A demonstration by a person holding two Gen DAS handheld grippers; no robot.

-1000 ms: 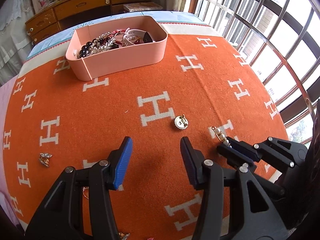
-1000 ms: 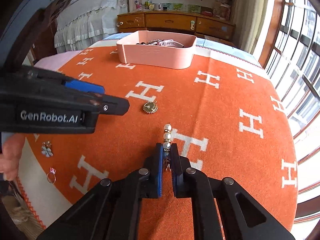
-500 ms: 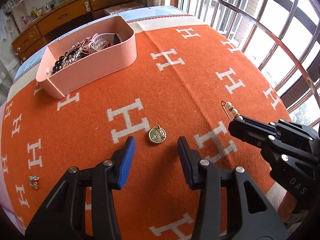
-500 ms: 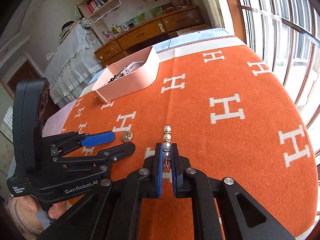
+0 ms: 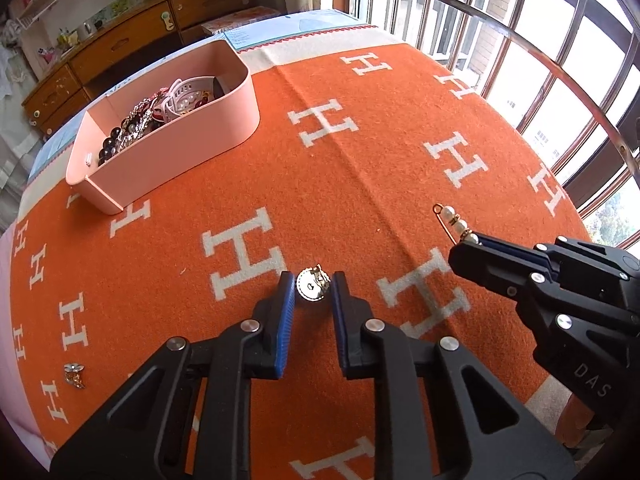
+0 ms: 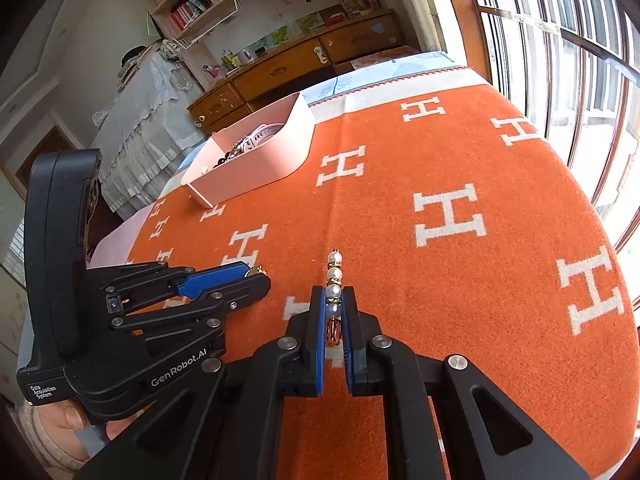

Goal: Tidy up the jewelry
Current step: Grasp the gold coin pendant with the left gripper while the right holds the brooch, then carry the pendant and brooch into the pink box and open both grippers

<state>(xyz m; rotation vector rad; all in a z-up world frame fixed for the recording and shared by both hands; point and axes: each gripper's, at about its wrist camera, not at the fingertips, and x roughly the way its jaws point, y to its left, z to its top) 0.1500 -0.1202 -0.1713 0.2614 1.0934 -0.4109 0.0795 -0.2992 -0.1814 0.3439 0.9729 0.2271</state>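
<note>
1. Reaching low over an orange blanket [image 5: 360, 168] patterned with white H letters, the left gripper [image 5: 313, 286] is bracketing a small round gold brooch [image 5: 312, 285] between its blue-padded jaws.
2. The left jaws are standing narrowly apart, with the brooch between them; whether the pads are actually pressing on it cannot be told from either view.
3. The right gripper [image 6: 333, 308] is pinching a pearl safety-pin brooch [image 6: 334, 280] between nearly closed jaws, its pearls and pin tip sticking out past the fingertips.
4. In the left wrist view the right gripper [image 5: 466, 246] is sitting to the right of the left one, with the pearl pin [image 5: 456, 222] pointing up and away above the blanket.
5. In the right wrist view the left gripper [image 6: 250, 274] is lying to the left, its tips down at the blanket with the gold piece [image 6: 253, 271] glinting at them.
6. A pink open box [image 5: 192, 148] is resting at the far end of the blanket, well apart from both grippers, and is holding a tangle of beads, chains and a white band.
7. A small silver trinket [image 5: 75, 374] is lying loose on the blanket near its left edge.
8. A barred window [image 5: 560, 60] is letting in daylight on the right, and a wooden dresser [image 5: 132, 40] is standing beyond the box.
</note>
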